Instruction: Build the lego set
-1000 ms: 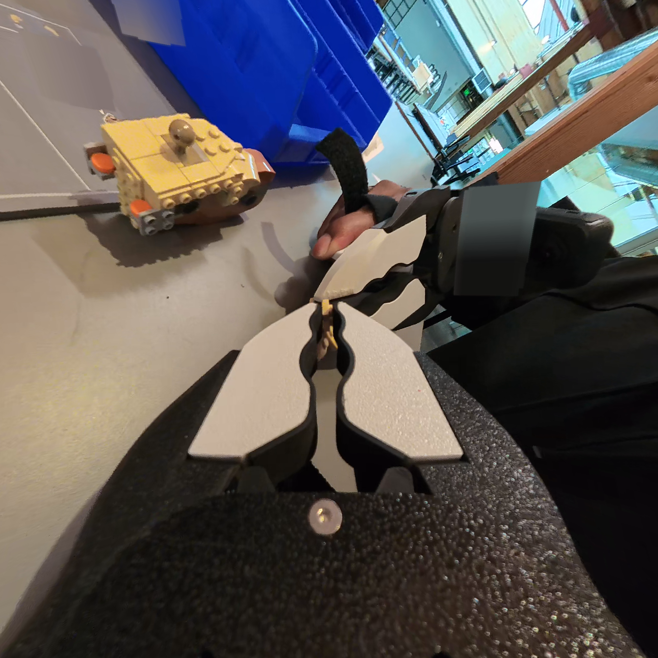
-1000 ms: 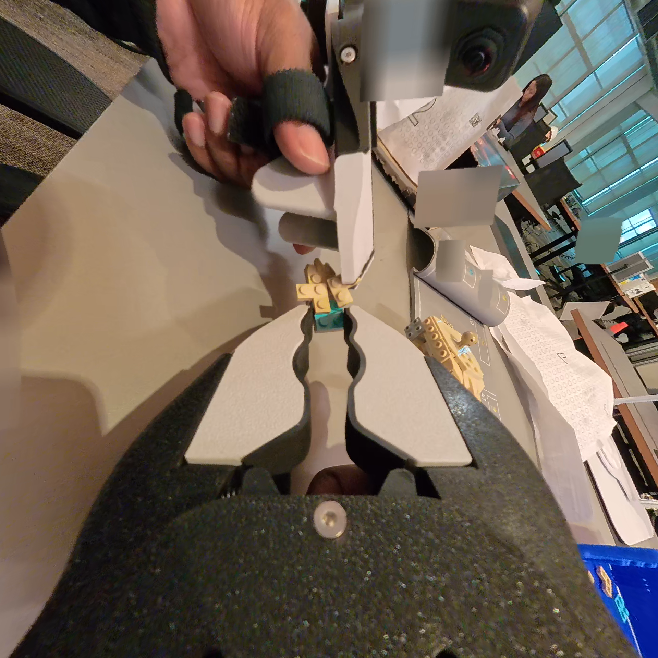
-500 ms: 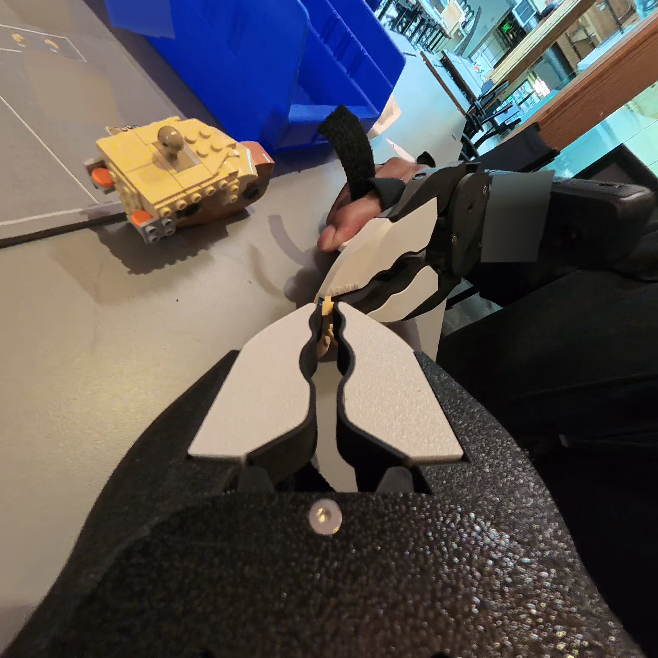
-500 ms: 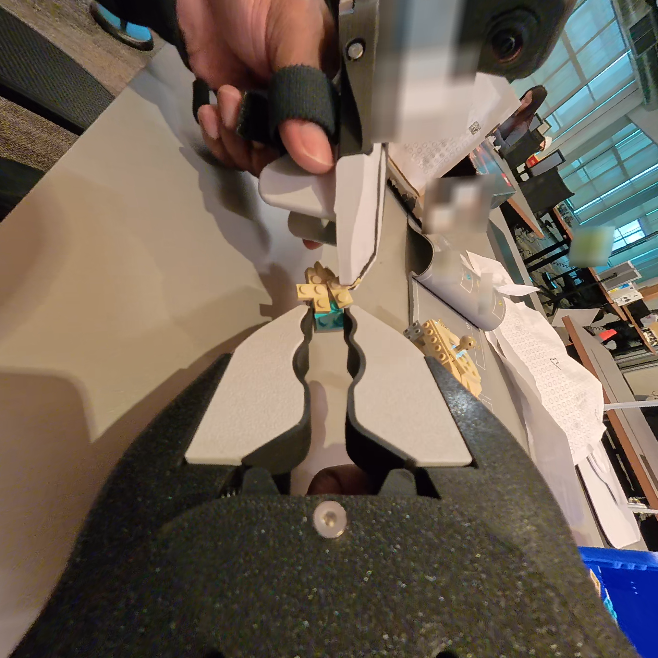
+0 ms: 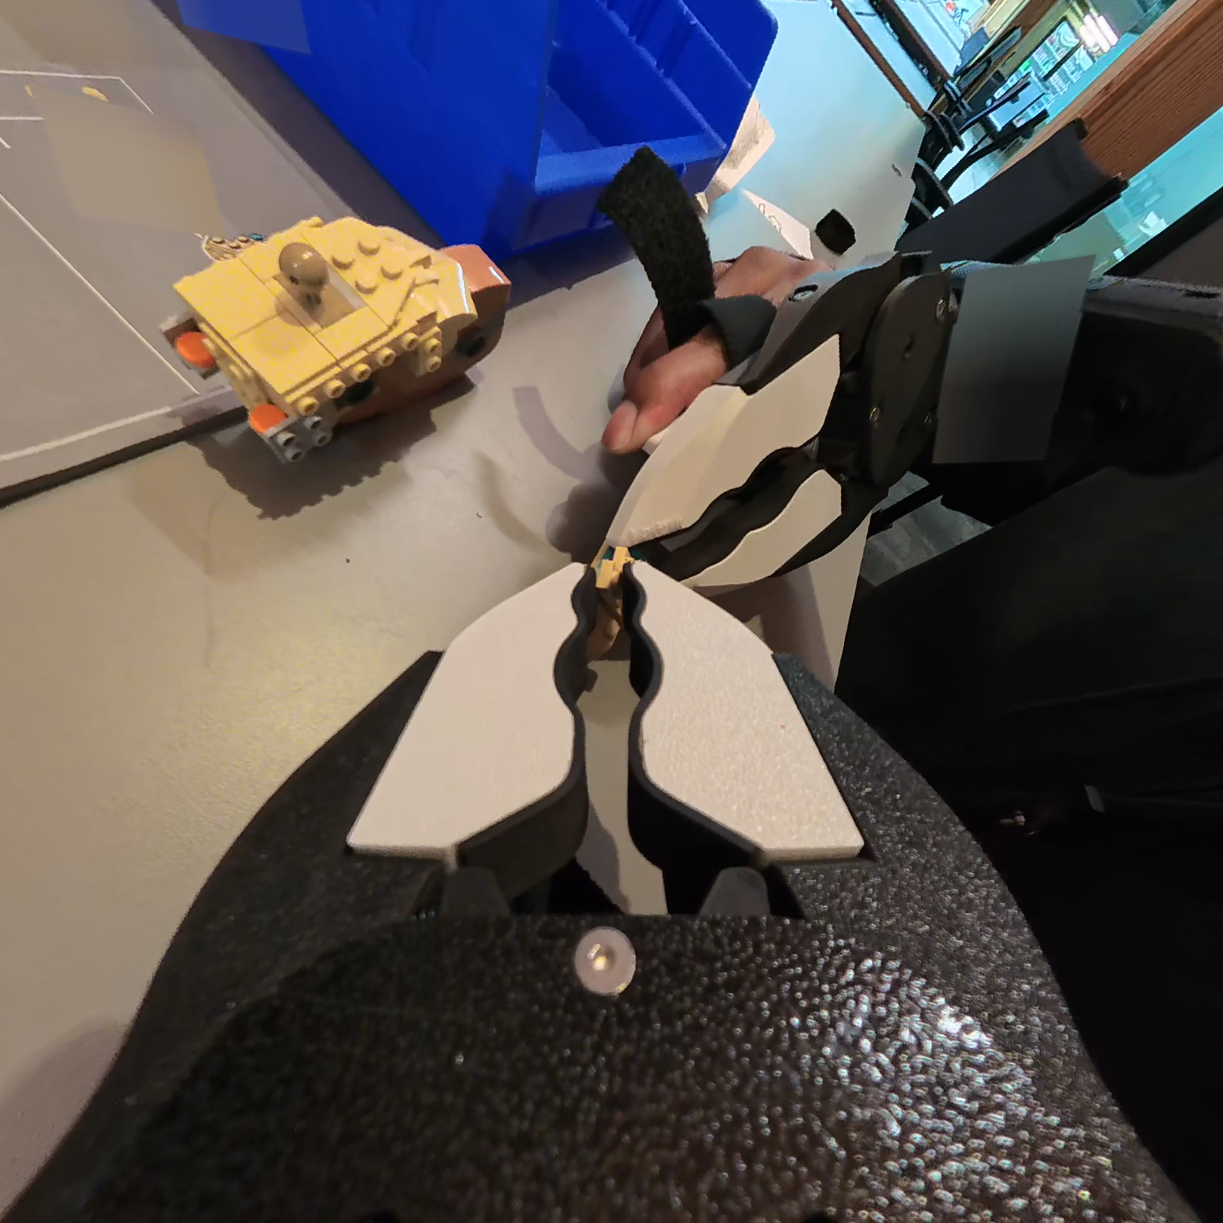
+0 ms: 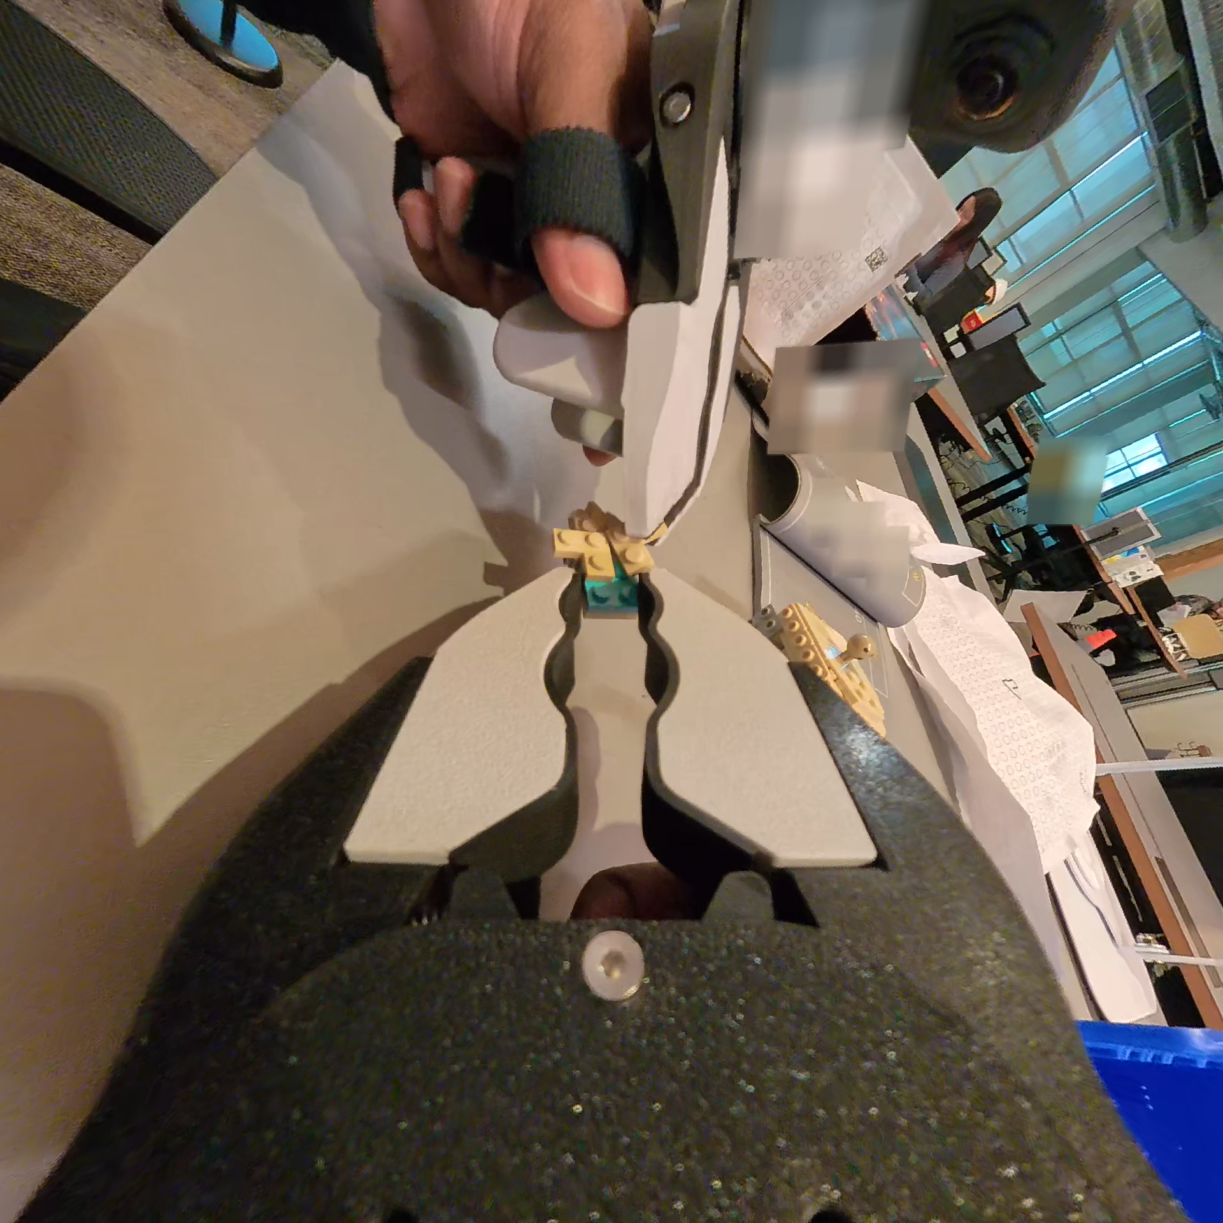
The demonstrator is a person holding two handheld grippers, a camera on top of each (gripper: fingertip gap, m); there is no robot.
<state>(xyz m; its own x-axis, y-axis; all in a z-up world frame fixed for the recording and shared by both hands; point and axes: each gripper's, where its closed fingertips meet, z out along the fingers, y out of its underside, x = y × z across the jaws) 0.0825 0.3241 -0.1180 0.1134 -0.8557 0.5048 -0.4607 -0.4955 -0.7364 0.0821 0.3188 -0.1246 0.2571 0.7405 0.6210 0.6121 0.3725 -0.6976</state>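
Observation:
In the right wrist view, my right gripper (image 6: 609, 586) is shut on a small teal brick (image 6: 610, 593) with tan plates (image 6: 590, 546) on top, held above the grey table (image 6: 231, 463). The left gripper's tips (image 6: 652, 523) meet that small assembly from above, shut on a tan plate at its edge. In the left wrist view, my left gripper (image 5: 607, 574) is shut on the thin tan piece (image 5: 610, 569), tip to tip with the right gripper (image 5: 701, 536). A bigger tan and brown lego model (image 5: 331, 324) sits on the table to the far left; it also shows in the right wrist view (image 6: 824, 655).
Blue storage bins (image 5: 529, 99) stand behind the model, and one corner (image 6: 1178, 1125) shows in the right wrist view. A dark grey mat (image 5: 79, 265) lies at the left. White crumpled paper (image 6: 993, 695) and a rolled grey sheet (image 6: 834, 523) lie past the model. The table edge (image 5: 840, 595) is close on the right. Less than 4 cm separates the two grippers' tips.
Both grippers stay shut and joined at the small assembly. Both views have shifted a little, with the pair tilting slightly over the table; the model has not moved.

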